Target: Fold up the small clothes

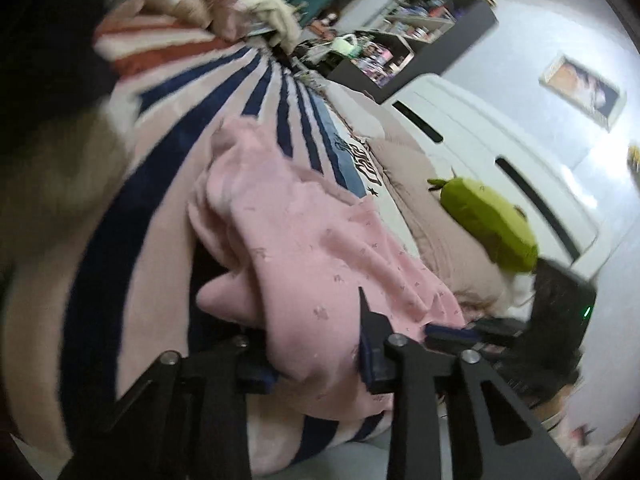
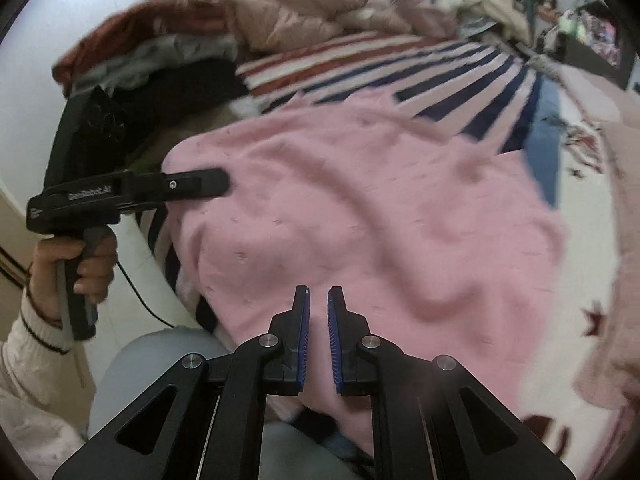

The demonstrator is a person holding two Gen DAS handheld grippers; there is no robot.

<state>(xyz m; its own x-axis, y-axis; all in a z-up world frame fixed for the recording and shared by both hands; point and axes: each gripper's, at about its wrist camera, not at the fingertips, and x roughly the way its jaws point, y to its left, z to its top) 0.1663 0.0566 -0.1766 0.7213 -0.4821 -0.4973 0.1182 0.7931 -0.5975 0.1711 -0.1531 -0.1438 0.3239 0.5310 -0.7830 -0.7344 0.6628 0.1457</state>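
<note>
1. We see a bedroom. The work surface is a bed covered with a striped blanket [image 2: 460, 68] in navy, dark red and pale bands. Every place below we give relative to the pink garment [image 2: 360, 208], which lies spread over this blanket near the bed's edge.

2. Nearest to us, in the right wrist view, the right gripper [image 2: 319, 300] stands over the near hem of the pink garment. Its blue pads are almost together, with only a thin slit between them. We cannot tell if any cloth is caught in that slit.

3. In the left wrist view, the left gripper [image 1: 316, 344] has a thick fold of the pink garment [image 1: 304, 248] between its fingers. The jaws are narrowed around this bunch and pinch it.

4. In the right wrist view, the left gripper [image 2: 208, 184] comes in from the left side of the garment, and its tip rests on the garment's left edge. A hand [image 2: 76, 272] with a cream knitted sleeve holds its handle, and a black cable hangs below it.

5. To the right of the garment, in the left wrist view, a green plush toy [image 1: 488, 224] lies on a beige cover.

6. Behind the garment, at the far end of the bed, we see a pile of clothes [image 2: 168, 52] in rust, grey and black, beside a crumpled beige quilt [image 2: 304, 12].

7. Farthest away stand a dark shelf [image 1: 432, 40] with small things on it, and a framed picture [image 1: 580, 92] hangs on the white wall.
</note>
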